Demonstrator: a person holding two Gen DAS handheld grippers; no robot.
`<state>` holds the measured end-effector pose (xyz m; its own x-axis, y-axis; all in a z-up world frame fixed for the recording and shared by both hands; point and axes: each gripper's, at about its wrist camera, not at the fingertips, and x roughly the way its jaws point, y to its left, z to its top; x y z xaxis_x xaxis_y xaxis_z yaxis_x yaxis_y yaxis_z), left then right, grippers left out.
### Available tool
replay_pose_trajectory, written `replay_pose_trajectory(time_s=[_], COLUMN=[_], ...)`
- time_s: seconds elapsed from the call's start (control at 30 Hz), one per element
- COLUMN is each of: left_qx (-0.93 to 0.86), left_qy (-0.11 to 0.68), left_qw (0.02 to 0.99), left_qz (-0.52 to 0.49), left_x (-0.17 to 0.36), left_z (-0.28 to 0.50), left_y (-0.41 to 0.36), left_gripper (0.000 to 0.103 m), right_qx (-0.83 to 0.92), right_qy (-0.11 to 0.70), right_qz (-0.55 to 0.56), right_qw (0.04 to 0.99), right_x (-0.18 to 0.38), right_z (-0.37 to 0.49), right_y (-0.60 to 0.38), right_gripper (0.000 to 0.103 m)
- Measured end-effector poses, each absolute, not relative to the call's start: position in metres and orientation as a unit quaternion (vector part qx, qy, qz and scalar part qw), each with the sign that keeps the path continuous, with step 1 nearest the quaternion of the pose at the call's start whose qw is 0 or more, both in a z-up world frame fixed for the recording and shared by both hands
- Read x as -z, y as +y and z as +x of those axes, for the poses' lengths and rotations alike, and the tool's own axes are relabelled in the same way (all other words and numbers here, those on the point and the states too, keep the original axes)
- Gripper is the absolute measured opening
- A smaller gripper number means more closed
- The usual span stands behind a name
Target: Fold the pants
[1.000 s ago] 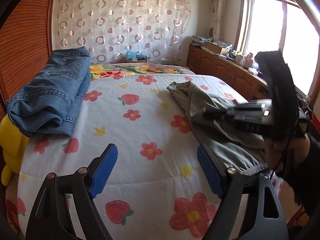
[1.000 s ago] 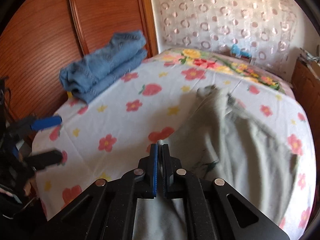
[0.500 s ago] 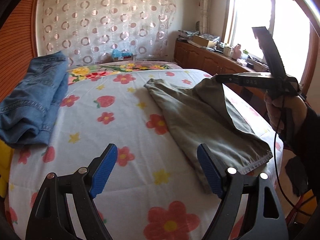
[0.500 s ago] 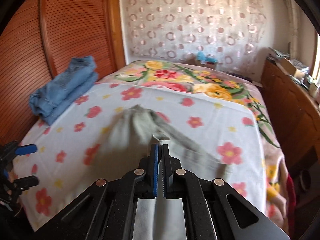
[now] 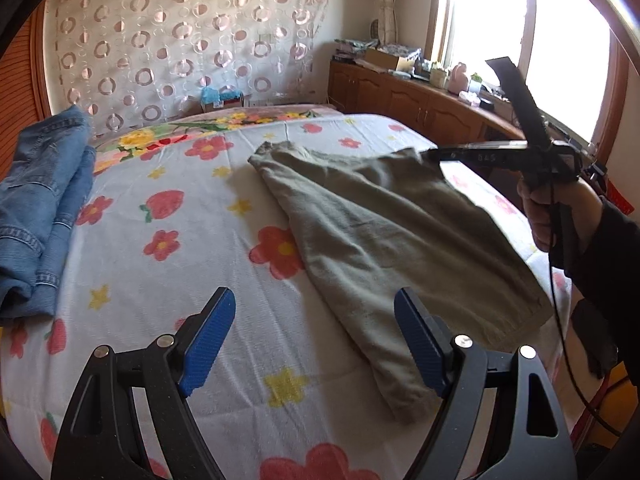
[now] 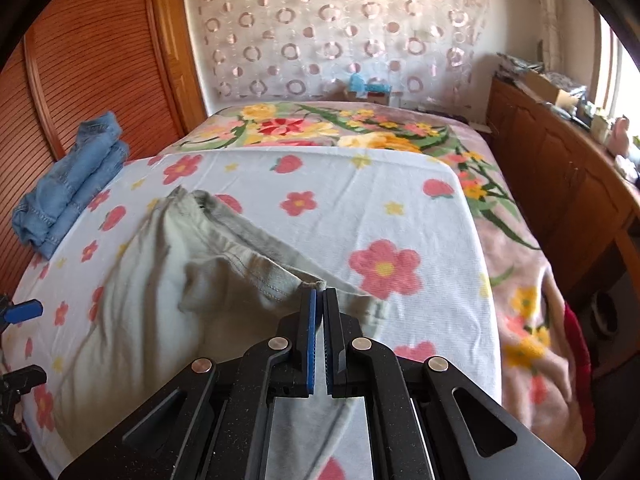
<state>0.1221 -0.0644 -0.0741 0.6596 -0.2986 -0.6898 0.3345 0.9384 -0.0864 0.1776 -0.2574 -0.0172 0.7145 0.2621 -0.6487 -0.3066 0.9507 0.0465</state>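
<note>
The green pants (image 5: 384, 236) lie on your flowered bed (image 5: 168, 264). Your right gripper (image 6: 319, 300) pinches one edge and lifts it. Your left gripper (image 5: 314, 332) is wide apart, just beside the near pant end, holding nothing.

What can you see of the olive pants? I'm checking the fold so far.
The olive pants look like soft woven cotton with stitched seams, lying diagonally across the floral sheet. One corner is lifted off the bed, pinched in the right gripper; the rest drapes down, creased. The left gripper hovers open near the hem, not touching.
</note>
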Motion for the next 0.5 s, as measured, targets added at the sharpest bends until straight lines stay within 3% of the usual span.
replay_pose_trajectory(time_s=[0.23, 0.5], left_qx=[0.165, 0.163], left_qy=[0.385, 0.392], left_qw=[0.908, 0.905], left_qz=[0.024, 0.028], left_x=[0.085, 0.091], left_z=[0.125, 0.127], left_y=[-0.063, -0.066], left_gripper=[0.082, 0.082], right_qx=[-0.126, -0.093], right_qy=[0.313, 0.35], right_qz=[-0.042, -0.052], right_qw=[0.94, 0.931], right_x=[0.008, 0.024], right_z=[0.174, 0.188], right_y=[-0.263, -0.251], right_gripper=[0.002, 0.002])
